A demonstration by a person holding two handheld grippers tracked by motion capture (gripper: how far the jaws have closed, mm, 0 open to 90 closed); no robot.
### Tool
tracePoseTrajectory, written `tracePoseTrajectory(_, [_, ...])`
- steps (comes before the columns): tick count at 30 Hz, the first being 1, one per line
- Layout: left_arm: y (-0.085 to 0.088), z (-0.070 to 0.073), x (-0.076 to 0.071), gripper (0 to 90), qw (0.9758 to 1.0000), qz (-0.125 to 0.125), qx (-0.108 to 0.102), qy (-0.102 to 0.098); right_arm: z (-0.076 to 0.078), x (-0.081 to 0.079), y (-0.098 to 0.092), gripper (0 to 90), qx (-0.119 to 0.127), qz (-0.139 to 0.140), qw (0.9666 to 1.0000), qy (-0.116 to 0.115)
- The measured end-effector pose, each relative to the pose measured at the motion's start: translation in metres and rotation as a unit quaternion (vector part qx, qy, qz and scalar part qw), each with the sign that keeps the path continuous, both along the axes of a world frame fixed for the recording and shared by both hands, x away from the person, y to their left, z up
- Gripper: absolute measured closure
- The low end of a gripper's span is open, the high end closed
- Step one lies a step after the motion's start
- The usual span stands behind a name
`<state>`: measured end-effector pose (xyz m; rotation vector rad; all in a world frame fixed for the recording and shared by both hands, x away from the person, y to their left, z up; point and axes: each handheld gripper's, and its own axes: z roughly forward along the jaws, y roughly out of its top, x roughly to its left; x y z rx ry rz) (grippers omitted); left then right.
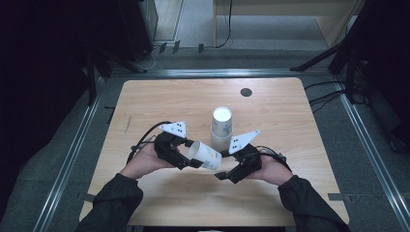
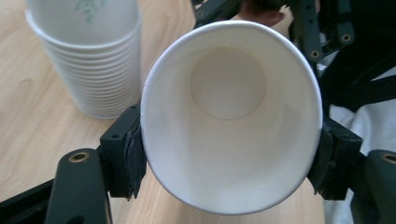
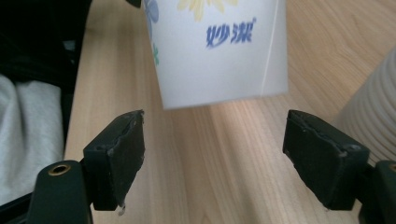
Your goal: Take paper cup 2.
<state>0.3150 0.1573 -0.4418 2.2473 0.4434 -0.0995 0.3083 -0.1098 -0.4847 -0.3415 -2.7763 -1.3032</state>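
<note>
Both forearms reach in from six o'clock, wrists angled inward over the desk (image 1: 159, 99). Left claw (image 1: 191, 155) clamps a paper cup (image 1: 205, 154) by its rim, tipped sideways, its base toward three o'clock. Right claw (image 1: 223, 175) gapes wide just off that base, pads clear. At twelve o'clock stands the cup stack (image 1: 221, 128).
</note>
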Motion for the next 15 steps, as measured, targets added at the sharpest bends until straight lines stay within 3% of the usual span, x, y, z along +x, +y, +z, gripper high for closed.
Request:
tracePoseTrajectory(7, [0.009,0.003,0.004,26.3,0.9990,0.024,0.037,-0.004,-0.003,0.001,-0.004,20.5,-0.014,-0.012,0.9998,-0.011])
tracePoseTrajectory(15, [0.026,0.004,0.010,26.2,0.9961,0.053,0.070,-0.005,-0.004,0.002,-0.009,20.5,-0.021,-0.027,0.9994,-0.003])
